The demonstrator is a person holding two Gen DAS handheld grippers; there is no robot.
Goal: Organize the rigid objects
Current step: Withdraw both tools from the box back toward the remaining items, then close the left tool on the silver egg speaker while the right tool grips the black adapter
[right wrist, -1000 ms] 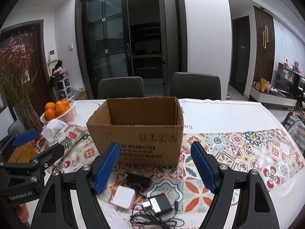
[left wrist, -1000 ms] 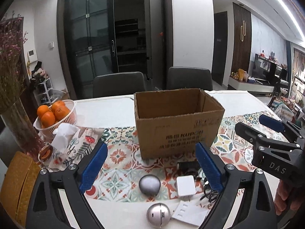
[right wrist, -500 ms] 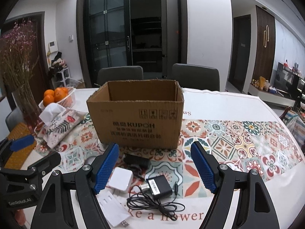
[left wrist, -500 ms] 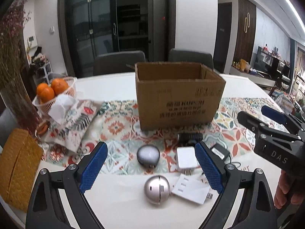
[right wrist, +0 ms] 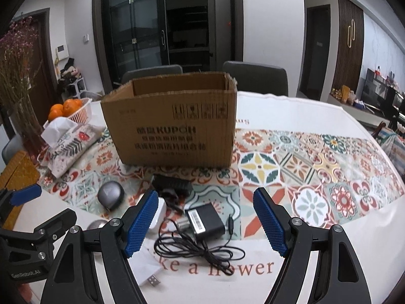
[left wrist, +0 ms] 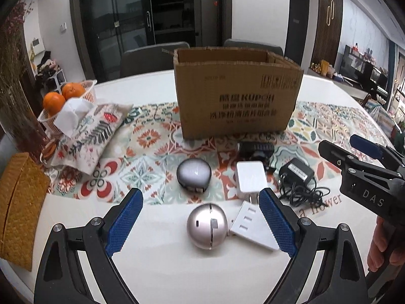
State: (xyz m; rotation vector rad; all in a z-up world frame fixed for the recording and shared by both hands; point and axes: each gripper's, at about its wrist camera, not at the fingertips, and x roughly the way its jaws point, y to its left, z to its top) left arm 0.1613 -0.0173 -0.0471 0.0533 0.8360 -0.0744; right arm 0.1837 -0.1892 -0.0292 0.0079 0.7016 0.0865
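An open cardboard box stands on the patterned table runner. In front of it lie a dark grey round gadget, a silver ball-shaped gadget, a white square charger, a flat white USB hub, a black adapter near the box and a black power adapter with coiled cord. My left gripper is open above the silver ball. My right gripper is open over the corded adapter. Neither holds anything.
At the left are a basket of oranges, a floral tissue pouch, a woven yellow case and a vase of dried flowers. Two grey chairs stand behind the white table. A hand holds the right gripper.
Both grippers have sunk toward the table and tilted further down. The gadgets in front of the box now sit higher and larger in both views. Neither jaw gap has changed.
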